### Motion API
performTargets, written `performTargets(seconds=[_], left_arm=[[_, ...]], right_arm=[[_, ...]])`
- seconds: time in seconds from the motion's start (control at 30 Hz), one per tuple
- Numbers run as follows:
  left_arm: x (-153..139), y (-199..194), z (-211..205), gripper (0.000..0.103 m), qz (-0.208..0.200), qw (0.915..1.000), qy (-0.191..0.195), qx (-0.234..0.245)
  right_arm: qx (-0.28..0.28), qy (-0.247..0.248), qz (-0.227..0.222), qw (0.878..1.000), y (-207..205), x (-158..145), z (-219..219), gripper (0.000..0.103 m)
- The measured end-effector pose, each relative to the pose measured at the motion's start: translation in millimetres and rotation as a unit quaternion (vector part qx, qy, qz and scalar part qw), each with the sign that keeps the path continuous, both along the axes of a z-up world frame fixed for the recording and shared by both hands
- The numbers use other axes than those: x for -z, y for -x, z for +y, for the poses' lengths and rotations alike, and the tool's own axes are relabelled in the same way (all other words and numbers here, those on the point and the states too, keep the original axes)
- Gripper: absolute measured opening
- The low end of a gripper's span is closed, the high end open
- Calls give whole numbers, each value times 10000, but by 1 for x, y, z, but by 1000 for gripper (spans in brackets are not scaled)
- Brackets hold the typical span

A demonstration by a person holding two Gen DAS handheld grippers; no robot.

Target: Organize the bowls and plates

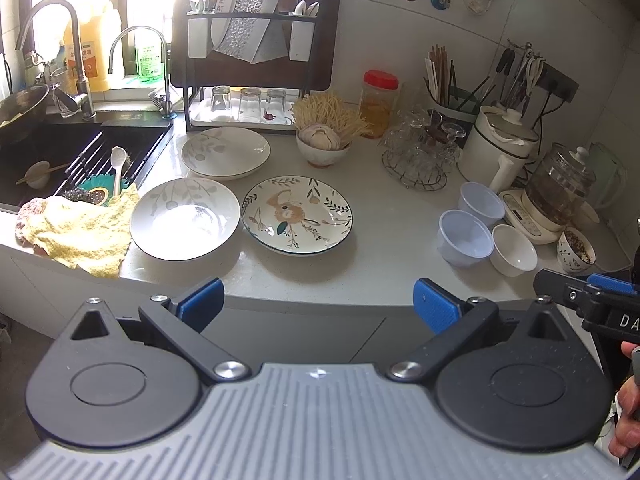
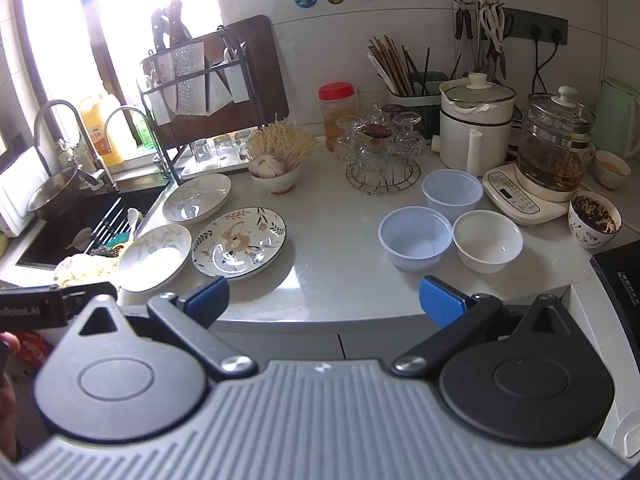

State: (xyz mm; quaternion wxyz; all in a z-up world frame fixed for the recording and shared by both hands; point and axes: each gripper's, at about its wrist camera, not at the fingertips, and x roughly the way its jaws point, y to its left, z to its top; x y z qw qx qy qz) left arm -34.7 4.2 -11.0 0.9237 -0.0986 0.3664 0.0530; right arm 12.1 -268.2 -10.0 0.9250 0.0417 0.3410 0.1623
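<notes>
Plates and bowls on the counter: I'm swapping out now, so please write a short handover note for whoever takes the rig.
Left gripper: open, empty, short of the counter edge.
Right gripper: open, empty, same.
Three plates lie side by side near the sink, unstacked.
Two plastic bowls and a white bowl sit apart near the kettle base.
Done: nothing stacked yet.
Left: gather plates, then bowls.

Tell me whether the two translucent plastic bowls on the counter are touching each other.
Apart. The right wrist view shows bare counter between the nearer translucent plastic bowl and the farther translucent plastic bowl.
</notes>
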Motion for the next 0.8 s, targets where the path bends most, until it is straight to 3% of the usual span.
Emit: performTargets(seconds=[0.63, 0.8], left_arm=[[-10, 6, -9, 102, -17, 9999, -5, -169], [-13, 6, -14, 102, 21, 9998, 122, -186]], right_arm=[[-190, 19, 16, 9998, -10, -8, -7, 103], [-238, -164, -119, 9995, -11, -20, -15, 103]])
